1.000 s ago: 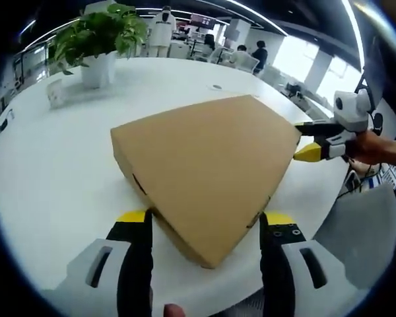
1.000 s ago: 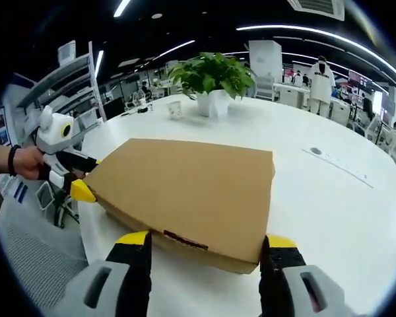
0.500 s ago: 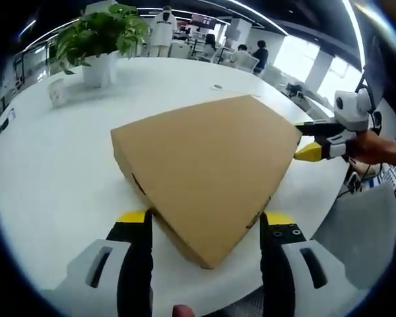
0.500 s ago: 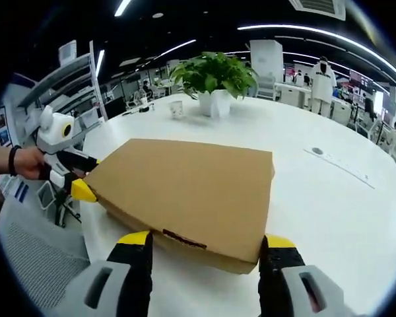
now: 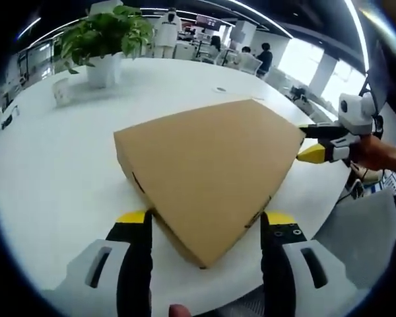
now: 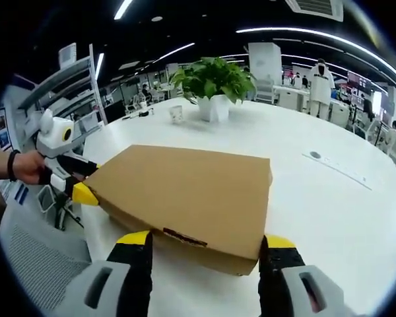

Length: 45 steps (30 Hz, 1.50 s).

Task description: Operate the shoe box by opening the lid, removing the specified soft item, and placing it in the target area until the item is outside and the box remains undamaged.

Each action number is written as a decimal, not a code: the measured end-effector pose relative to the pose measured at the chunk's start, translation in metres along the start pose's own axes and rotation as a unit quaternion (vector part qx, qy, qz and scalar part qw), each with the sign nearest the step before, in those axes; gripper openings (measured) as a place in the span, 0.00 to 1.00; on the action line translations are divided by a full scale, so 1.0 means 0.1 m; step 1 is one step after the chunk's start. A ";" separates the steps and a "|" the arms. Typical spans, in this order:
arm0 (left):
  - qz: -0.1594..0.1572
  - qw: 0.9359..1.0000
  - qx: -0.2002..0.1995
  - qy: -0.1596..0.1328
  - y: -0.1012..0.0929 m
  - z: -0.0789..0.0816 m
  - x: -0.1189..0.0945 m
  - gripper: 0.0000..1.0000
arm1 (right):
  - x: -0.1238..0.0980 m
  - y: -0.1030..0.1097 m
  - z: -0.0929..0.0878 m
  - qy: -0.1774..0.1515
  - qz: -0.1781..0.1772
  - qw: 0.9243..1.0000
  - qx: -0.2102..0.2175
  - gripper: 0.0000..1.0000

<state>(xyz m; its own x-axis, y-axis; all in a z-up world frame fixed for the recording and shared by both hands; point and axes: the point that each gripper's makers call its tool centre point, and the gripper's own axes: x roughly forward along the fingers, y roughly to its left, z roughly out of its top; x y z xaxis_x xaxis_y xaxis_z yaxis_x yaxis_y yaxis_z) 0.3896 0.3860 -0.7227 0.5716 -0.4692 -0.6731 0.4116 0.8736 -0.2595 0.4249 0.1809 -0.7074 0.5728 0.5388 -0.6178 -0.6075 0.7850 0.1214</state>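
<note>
Left gripper view: a closed brown shoe box (image 5: 208,172) is seen lying flat on a white round worktop (image 5: 46,172). One corner is straddled by the left gripper (image 5: 205,218), jaws apart. Another corner is straddled by the right gripper (image 6: 205,238), also spread. A potted plant (image 6: 213,86) stands beyond.

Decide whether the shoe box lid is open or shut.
Shut: the shoe box lid lies flat over it with no gap showing, and nothing inside can be seen.
</note>
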 end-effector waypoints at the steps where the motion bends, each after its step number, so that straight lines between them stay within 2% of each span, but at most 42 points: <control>1: 0.001 1.000 -0.001 -0.001 -0.01 0.01 -0.02 0.65 | -0.01 0.00 0.01 -0.003 0.000 1.000 0.001 0.63; 14: 0.000 0.999 -0.015 -0.030 -0.04 0.13 -0.16 0.64 | -0.12 0.01 0.14 -0.025 -0.001 1.000 0.000 0.61; 18: 0.003 0.999 -0.006 -0.037 -0.06 0.18 -0.22 0.63 | -0.15 0.02 0.18 -0.031 -0.006 1.000 -0.002 0.61; 27: -0.006 0.998 -0.006 -0.060 -0.06 0.30 -0.30 0.62 | -0.24 0.02 0.35 -0.052 -0.009 0.999 -0.003 0.60; 32: -0.010 0.998 0.021 -0.065 -0.06 0.33 -0.35 0.61 | -0.28 0.02 0.45 -0.063 -0.009 0.998 0.000 0.60; 36: -0.011 0.996 0.043 -0.073 -0.07 0.43 -0.40 0.62 | -0.30 0.02 0.52 -0.067 -0.010 0.998 -0.007 0.60; 39: -0.008 0.994 0.075 -0.076 -0.07 0.50 -0.42 0.63 | -0.30 0.02 0.54 -0.070 -0.009 0.997 -0.004 0.60; 45: -0.010 0.992 0.100 -0.073 -0.08 0.49 -0.45 0.63 | -0.32 0.01 0.61 -0.075 -0.012 0.997 -0.010 0.60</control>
<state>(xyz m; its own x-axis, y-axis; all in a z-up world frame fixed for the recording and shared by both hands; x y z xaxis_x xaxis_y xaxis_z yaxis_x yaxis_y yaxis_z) 0.3956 0.3937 -0.6566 0.6522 -0.5133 -0.5578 0.5491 0.8272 -0.1191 0.4390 0.1831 -0.6400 0.6629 0.5602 -0.4967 -0.6021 0.7932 0.0912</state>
